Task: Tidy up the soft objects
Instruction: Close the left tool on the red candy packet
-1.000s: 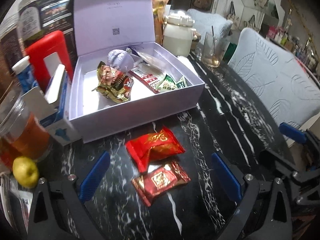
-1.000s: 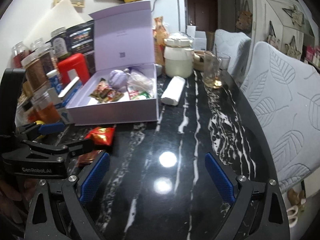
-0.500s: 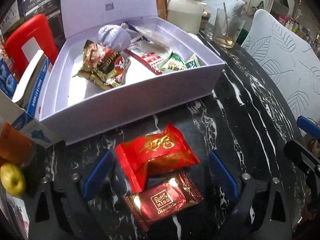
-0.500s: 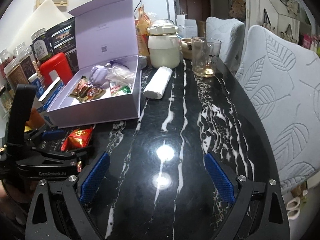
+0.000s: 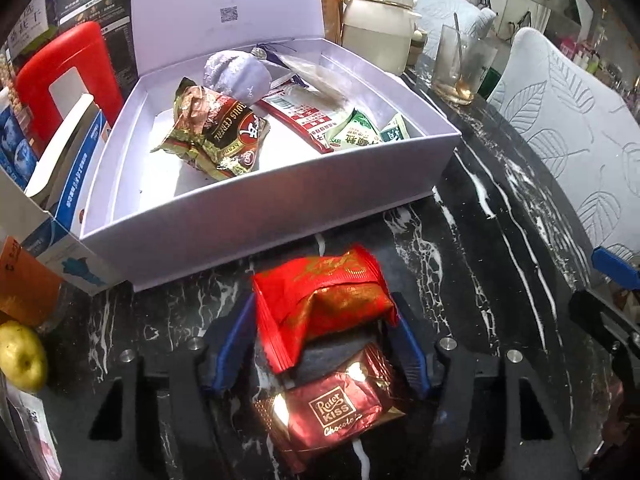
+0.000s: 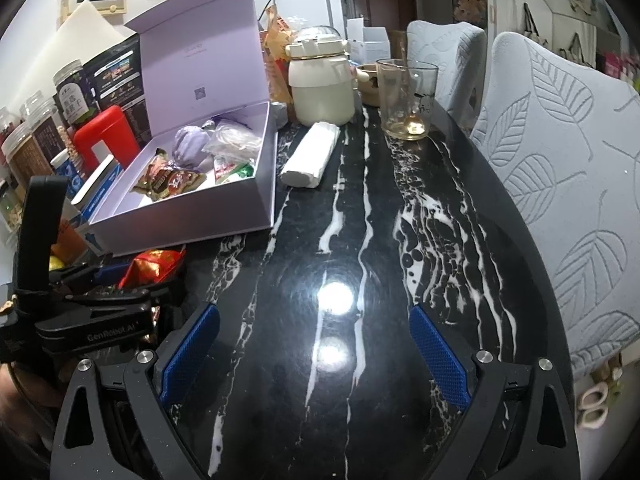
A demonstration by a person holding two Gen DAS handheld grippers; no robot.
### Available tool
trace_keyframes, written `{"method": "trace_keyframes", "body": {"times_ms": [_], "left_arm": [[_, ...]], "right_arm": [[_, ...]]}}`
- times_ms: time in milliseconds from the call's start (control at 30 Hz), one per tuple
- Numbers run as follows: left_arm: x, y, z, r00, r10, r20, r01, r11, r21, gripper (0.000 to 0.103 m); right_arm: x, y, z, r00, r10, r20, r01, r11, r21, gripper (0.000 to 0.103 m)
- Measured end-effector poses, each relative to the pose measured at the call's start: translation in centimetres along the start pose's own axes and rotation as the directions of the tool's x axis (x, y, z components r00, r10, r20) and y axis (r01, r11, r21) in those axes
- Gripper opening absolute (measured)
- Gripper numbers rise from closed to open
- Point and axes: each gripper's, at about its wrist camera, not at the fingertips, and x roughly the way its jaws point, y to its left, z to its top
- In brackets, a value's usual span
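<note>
Two snack packets lie on the black marble table in front of the open lavender box. Left gripper is clamped on the red packet; the Rater Kiss chocolate packet sits just behind it. Right gripper hangs spread wide apart, holding nothing

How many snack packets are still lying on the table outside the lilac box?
2. The red packet sits between the left hand-held gripper fingers, just before the lilac box. The dark red chocolate packet lies behind it, nearer the camera. Others may be hidden.
</note>
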Motion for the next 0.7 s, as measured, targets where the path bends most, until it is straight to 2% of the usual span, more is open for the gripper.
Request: {"method": "trace_keyframes", "body": {"times_ms": [233,400,700], "left_arm": [[-1.2,0.9,-0.1,0.999,-0.011,0.038,0.012,0.999,-0.032,0.063],[-3.5,2.5,-1.0,0.997,0.013,0.077,-0.009,0.998,-0.057,0.063],[-6.7,6.2,-3.6,0.993,0.05,0.105,-0.036,0.991,-0.128,0.063]], "right_arm": [[0.0,0.8,-0.1,1.0,0.006,-0.002,-0.006,1.0,-0.015,0.097],[-0.1,2.2,-0.3,1.0,0.022,-0.004,-0.022,0.999,-0.037,0.097],[0.8,6.0,-0.8,0.995,0.099,-0.032,-0.102,0.991,-0.083,0.097]]}}
